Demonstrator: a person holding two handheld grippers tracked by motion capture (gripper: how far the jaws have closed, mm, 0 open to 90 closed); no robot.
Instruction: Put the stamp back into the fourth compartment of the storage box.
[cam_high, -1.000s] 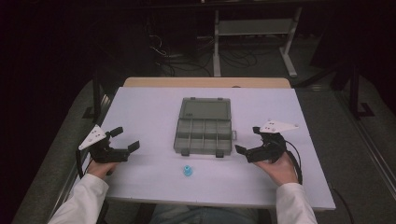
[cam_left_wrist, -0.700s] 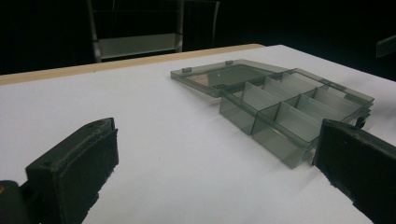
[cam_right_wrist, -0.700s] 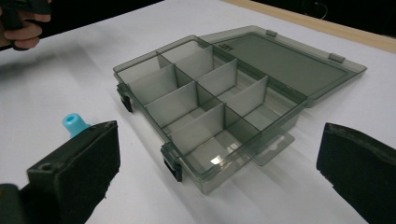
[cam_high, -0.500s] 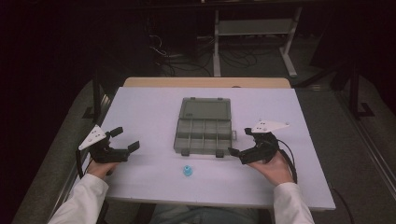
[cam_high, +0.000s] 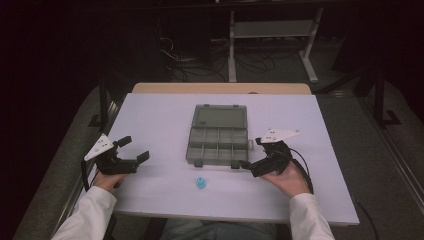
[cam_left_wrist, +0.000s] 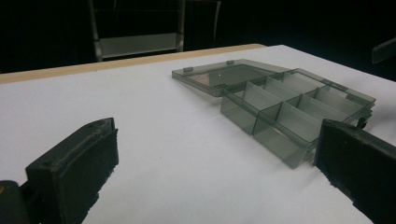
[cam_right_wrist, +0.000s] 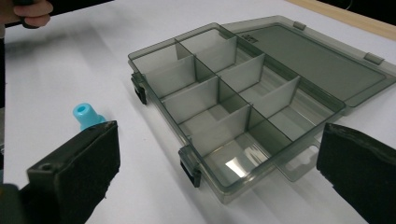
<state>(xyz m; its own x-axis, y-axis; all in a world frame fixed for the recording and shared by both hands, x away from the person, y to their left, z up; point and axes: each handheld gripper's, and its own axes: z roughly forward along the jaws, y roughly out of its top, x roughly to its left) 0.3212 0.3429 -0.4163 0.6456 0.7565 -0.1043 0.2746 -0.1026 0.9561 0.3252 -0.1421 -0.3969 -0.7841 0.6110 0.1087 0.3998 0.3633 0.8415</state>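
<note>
1. The open compartment box (cam_high: 218, 146) sits mid-tabletop (cam_high: 150, 120), its lid (cam_high: 220, 116) flat on the far side; both block a low pass there.
2. Bare tabletop lies between the left claw (cam_high: 131, 151) and the box's left wall.
3. The right claw (cam_high: 251, 156), jaws apart, is just beside the box's near right corner, with little room.
4. The small blue cap (cam_high: 200, 183) stands alone near the front edge, apart from the box, with a free lane between them.

Over the last second the right gripper (cam_high: 254, 157) has slid left across the counter (cam_high: 160, 120) toward the compartment box (cam_high: 218, 135), its wide-apart jaws now just beside the box's near right corner.
</note>
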